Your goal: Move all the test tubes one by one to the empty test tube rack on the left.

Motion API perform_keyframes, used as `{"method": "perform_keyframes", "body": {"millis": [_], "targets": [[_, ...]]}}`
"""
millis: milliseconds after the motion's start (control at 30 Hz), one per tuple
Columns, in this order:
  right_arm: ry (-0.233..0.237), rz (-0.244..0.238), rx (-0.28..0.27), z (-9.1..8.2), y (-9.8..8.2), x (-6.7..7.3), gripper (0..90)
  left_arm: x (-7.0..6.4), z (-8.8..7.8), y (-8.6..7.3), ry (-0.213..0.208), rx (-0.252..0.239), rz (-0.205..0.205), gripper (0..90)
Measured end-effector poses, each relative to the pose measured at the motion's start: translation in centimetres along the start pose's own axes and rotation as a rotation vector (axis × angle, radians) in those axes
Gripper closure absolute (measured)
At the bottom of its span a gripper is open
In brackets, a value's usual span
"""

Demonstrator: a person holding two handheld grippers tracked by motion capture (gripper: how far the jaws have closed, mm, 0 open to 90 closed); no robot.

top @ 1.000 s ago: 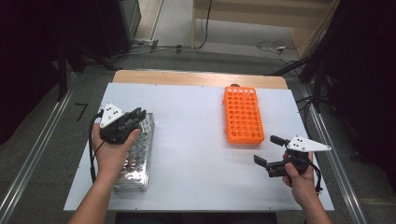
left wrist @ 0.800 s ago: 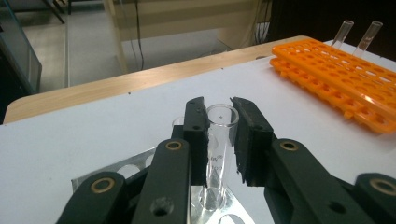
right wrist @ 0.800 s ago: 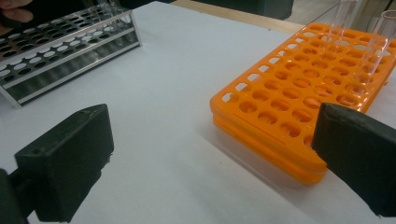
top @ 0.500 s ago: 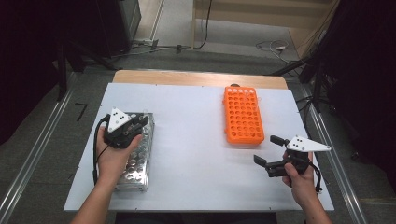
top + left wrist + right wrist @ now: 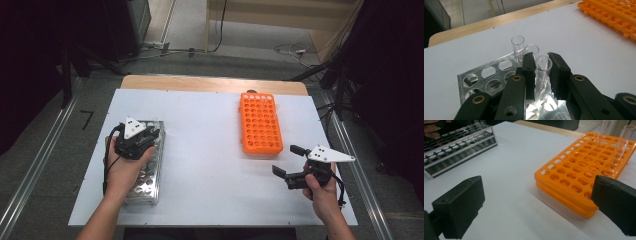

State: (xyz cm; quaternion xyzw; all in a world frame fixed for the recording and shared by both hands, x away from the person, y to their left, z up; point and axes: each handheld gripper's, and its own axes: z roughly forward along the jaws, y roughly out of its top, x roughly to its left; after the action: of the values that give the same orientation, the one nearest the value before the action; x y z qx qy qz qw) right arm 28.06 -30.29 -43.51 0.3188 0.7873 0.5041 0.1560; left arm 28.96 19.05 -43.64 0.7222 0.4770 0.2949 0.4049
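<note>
A clear glass test tube (image 5: pixel 543 62) stands upright between the black jaws of my left gripper (image 5: pixel 541 73), which is shut on it over the metal rack (image 5: pixel 486 75). Its lower end reaches down among the rack's holes. Two more tubes (image 5: pixel 518 47) stand in the rack just beyond. In the high view the left gripper (image 5: pixel 150 134) is over the far end of the metal rack (image 5: pixel 145 182). My right gripper (image 5: pixel 286 160) is held open near the front right, empty, in front of the orange rack (image 5: pixel 260 122).
In the right gripper view the orange rack (image 5: pixel 579 167) holds two clear tubes (image 5: pixel 604 132) at its far end, and the metal rack (image 5: pixel 456 147) lies at upper left. A wooden strip (image 5: pixel 210 84) edges the white table (image 5: pixel 205 150) at the back.
My left hand and its gripper have shifted slightly nearer and to the right over the metal rack. The right gripper has stayed put.
</note>
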Motion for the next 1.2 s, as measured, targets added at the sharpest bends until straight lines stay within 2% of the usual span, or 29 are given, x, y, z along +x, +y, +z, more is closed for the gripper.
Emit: {"method": "perform_keyframes", "body": {"millis": [200, 367, 467, 567, 667, 733, 800, 1000, 1100, 1200], "targets": [[-0.002, 0.004, -0.001, 0.0, 0.0, -0.1, 0.0, 0.1, 0.1, 0.1, -0.017, 0.018, -0.014, 74.0], [-0.004, 0.01, 0.0, 0.1, 0.0, -0.1, 0.0, 0.2, 0.0, 0.1, -0.034, 0.016, -0.022, 66.5], [-0.005, 0.011, 0.0, 0.1, 0.0, -0.1, 0.0, 0.3, -0.3, 0.1, -0.028, 0.004, -0.044, 59.6], [-0.005, 0.013, -0.001, 0.1, 0.0, -0.2, 0.0, 0.6, -0.8, 0.2, -0.046, -0.029, -0.07, 52.8], [-0.004, 0.019, -0.001, 0.2, 0.1, -0.3, 0.0, 0.8, -1.3, 0.2, -0.091, -0.054, -0.082, 46.5], [0.002, 0.017, -0.002, 0.3, 0.1, -0.4, 0.0, 0.8, -1.6, 0.1, -0.122, -0.061, -0.092, 36.8], [0.001, 0.017, -0.002, 0.4, 0.3, -0.4, 0.0, 0.7, -2.0, 0.1, -0.142, -0.07, -0.086, 27.0], [-0.005, 0.019, -0.002, 0.8, 0.6, -0.6, 0.0, 0.3, -3.3, 0.0, -0.18, -0.117, -0.095, 9.5], [-0.01, 0.025, -0.007, 1.0, 0.9, -0.8, 0.0, -0.2, -3.9, -0.1, -0.2, -0.134, -0.086, 2.7], [-0.016, 0.032, -0.012, 1.0, 1.1, -1.1, 0.0, -0.5, -4.5, -0.2, -0.217, -0.153, -0.082, 0.0]]}}
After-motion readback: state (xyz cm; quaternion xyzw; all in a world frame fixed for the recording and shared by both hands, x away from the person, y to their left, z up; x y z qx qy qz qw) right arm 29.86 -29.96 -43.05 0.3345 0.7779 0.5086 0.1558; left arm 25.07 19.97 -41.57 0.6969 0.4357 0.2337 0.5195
